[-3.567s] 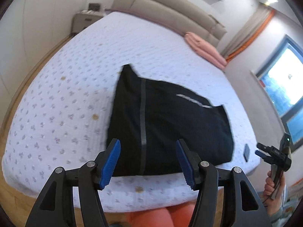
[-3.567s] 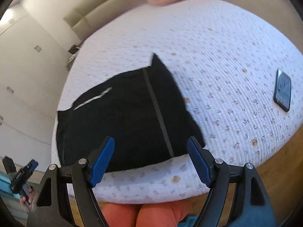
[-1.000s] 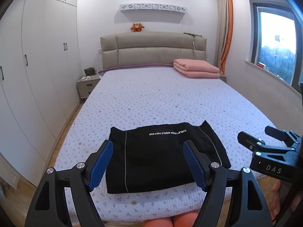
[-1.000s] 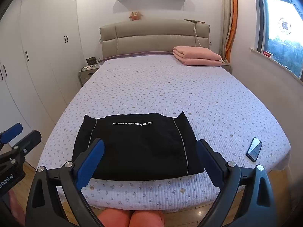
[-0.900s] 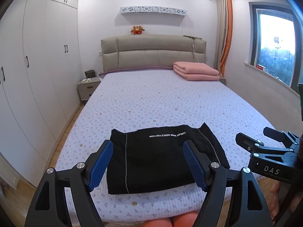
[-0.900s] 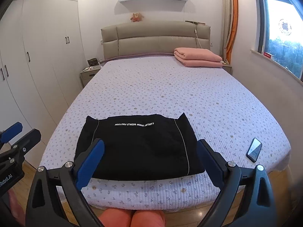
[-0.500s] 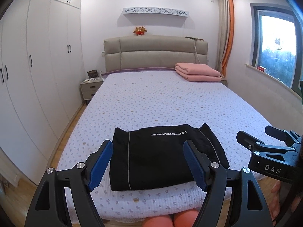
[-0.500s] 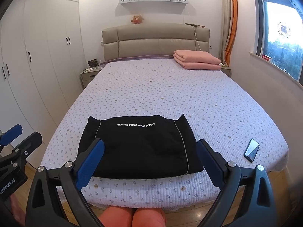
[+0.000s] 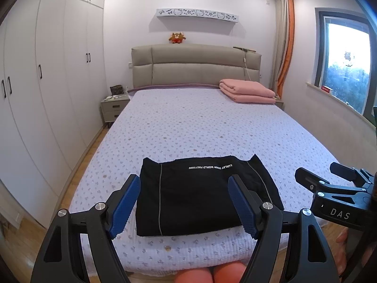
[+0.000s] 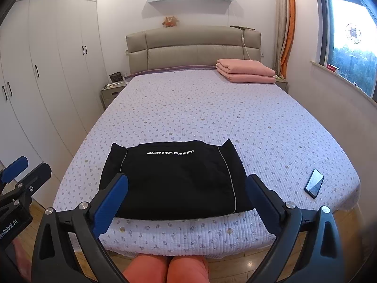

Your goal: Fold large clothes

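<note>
Left wrist view: the left gripper (image 9: 185, 201) has its blue-padded fingers (image 9: 126, 200) spread wide apart, holding nothing, raised above the near edge of the bed (image 9: 212, 127). Between and just beyond the fingertips lies the folded black garment (image 9: 202, 193), flat on the floral quilt near the foot of the bed; white lettering along its far edge reads "LUXURY DOOR WORLD FACTION" (upside down from here). Thin grey piping runs down each side of it. To the right of the fingers, the right gripper (image 9: 329, 172) shows its black body marked "DAS".

In the right wrist view, the right gripper (image 10: 186, 193) is likewise wide apart and empty, the black garment (image 10: 174, 181) framed between its fingers. Right of them a smartphone (image 10: 314, 183) lies on the quilt, well apart from the garment. At the left edge the left gripper (image 10: 21, 167) bears a label of which only "enRobot.AI" can be read. Far beyond, a folded pink blanket (image 10: 246, 70) rests by the headboard (image 10: 193, 47).
</note>
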Available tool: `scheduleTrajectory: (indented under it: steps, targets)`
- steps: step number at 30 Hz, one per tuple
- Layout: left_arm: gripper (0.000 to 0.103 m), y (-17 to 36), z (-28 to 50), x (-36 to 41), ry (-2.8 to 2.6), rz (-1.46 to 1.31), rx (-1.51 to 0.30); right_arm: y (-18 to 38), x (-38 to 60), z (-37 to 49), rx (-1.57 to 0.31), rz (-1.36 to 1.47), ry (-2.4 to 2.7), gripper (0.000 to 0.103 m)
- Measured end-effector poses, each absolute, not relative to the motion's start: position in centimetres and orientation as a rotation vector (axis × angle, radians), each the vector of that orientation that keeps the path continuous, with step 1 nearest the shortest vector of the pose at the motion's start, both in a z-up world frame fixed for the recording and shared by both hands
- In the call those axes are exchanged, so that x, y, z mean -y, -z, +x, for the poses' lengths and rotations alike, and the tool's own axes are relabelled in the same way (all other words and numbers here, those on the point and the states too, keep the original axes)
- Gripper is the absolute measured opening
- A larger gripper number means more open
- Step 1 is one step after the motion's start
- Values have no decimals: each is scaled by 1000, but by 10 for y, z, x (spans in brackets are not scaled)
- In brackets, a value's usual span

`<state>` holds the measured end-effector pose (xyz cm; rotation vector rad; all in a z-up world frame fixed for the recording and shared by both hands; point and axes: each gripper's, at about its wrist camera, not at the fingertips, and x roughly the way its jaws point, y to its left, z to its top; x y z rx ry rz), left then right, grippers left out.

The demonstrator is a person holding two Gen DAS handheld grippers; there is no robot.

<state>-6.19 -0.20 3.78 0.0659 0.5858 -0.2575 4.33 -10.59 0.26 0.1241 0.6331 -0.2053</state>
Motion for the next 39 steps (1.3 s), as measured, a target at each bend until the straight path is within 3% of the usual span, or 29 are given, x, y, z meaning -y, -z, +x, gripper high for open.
scheduleTrajectory:
  steps: [30, 39]
  targets:
    - [78, -29, -57, -2, 214, 55, -604, 14, 103, 51, -681, 137, 194, 101]
    - [78, -31, -63, -1, 144, 108, -534, 18, 99, 51, -691, 127, 187, 101]
